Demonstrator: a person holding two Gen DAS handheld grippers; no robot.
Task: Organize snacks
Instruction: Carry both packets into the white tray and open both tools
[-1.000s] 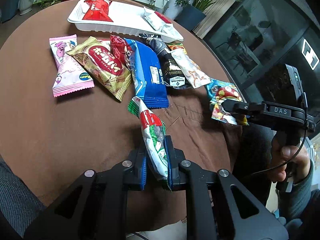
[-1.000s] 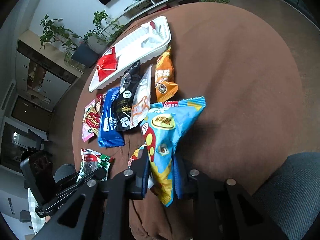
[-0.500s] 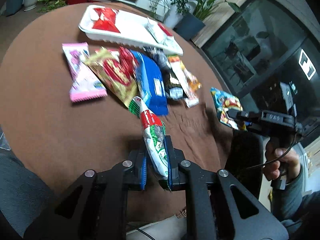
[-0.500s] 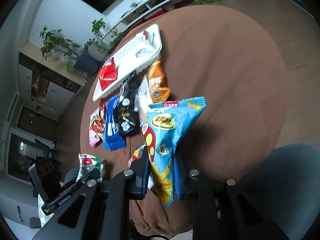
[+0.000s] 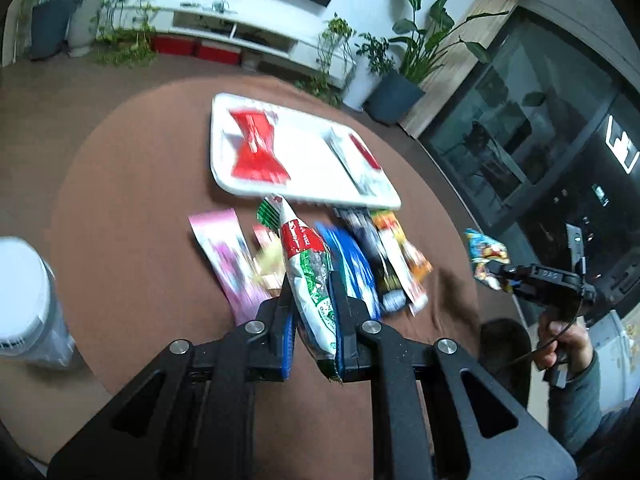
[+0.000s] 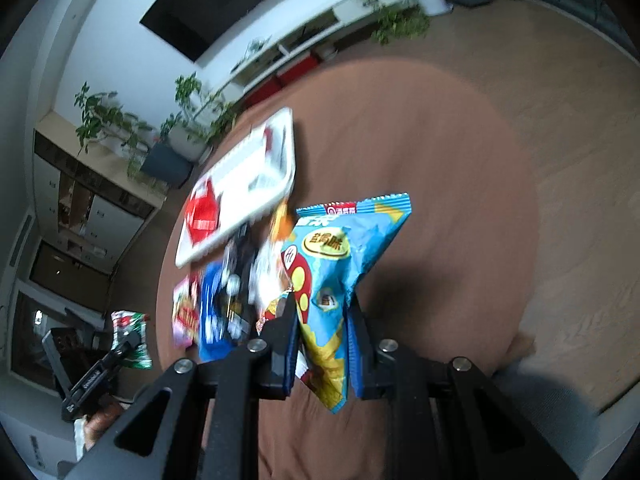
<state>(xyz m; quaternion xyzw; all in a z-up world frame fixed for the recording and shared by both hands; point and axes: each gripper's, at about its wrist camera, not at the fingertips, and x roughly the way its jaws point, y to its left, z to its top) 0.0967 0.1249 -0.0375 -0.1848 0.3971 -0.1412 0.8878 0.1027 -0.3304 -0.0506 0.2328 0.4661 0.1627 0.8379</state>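
Note:
My left gripper is shut on a green, red and white snack packet and holds it high above the brown round table. My right gripper is shut on a light blue chip bag, also lifted; it shows small in the left wrist view. A white tray at the table's far side holds a red packet and a white and red packet. Several packets lie in a row before the tray: pink, blue, black, orange and white.
A white-lidded container stands at the table's left edge. Potted plants, a white low cabinet and a dark glass cabinet stand beyond the table. A grey chair is at the near right in the right wrist view.
Both grippers have risen well above the table with their packets held. The table and tray look smaller and farther. The views are blurred by motion.

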